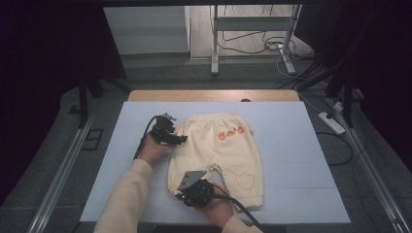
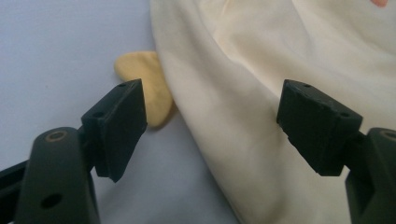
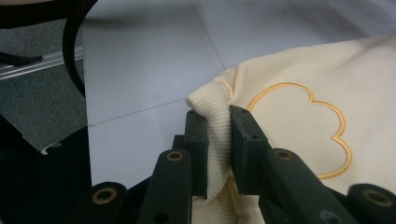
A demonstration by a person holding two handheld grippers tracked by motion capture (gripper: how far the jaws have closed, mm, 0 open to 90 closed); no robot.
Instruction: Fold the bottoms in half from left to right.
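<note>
Trousers (image 1: 218, 153) flat on table mat (image 1: 301, 145)

Pale yellow trousers (image 1: 221, 148) with orange fruit prints and a stitched heart; light blue mat (image 1: 301, 145).

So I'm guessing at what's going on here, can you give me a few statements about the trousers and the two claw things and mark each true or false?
1. The right gripper is clamped on a ribbed cuff of the cream trousers. True.
2. The left gripper has its pads pressed shut on the fabric. False: its jaws stand apart, with the trouser edge between them and nothing pinched.
3. The trousers hang folded over a rail. False: they lie spread on the pale blue table cover.
4. Small orange motifs sit near the waist. True.
5. An embroidered outline lies beside the held cuff. True.
</note>
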